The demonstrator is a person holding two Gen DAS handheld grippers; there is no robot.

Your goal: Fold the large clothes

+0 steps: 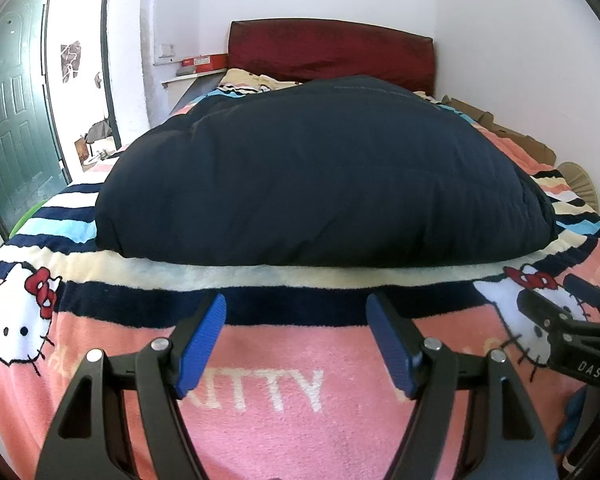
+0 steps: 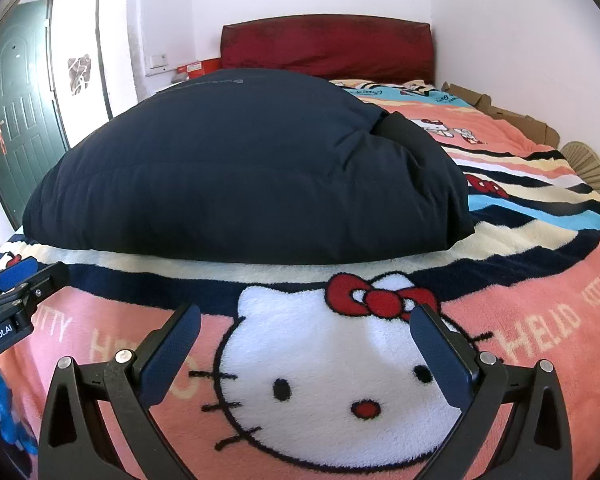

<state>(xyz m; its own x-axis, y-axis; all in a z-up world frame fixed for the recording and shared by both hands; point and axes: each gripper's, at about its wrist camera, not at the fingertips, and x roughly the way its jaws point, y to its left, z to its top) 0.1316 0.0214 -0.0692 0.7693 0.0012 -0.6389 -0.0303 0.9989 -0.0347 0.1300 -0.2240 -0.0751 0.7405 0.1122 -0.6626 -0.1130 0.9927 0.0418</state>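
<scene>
Lying across the striped middle of the bed, a dark navy padded garment (image 1: 320, 172) sits as a thick, puffy bundle on a pink cartoon-cat blanket (image 1: 260, 420), filling the centre of the left wrist view from about 9 o'clock to 3 o'clock. At the far left, near 10 o'clock, a dark green door (image 1: 8, 120) stands beside a bright doorway. Moving rightward, a red box (image 1: 204, 63) rests on a ledge at about 11 o'clock, and a dark red headboard (image 1: 332, 54) rises behind the garment at 12 o'clock. Flattened cardboard (image 1: 500, 128) lies along the wall at about 2 o'clock.

The left gripper (image 1: 296, 340) hovers at 6 o'clock above the blanket's pink band, its blue pads (image 1: 202, 344) spread wide with nothing between them, short of the garment's near edge. At 4 o'clock the black body of the other tool enters the frame.

In the right wrist view the garment (image 2: 240, 176) sits left of centre, stretching from 9 o'clock toward 2 o'clock, with a folded flap at its right end. The left tool shows at 8 o'clock. The right gripper (image 2: 306, 344) hangs at 6 o'clock over a large white cat face (image 2: 340, 380) with a red bow, its jaws standing well apart and empty, not touching the garment. A woven fan (image 2: 588, 168) lies at 3 o'clock by the wall.
</scene>
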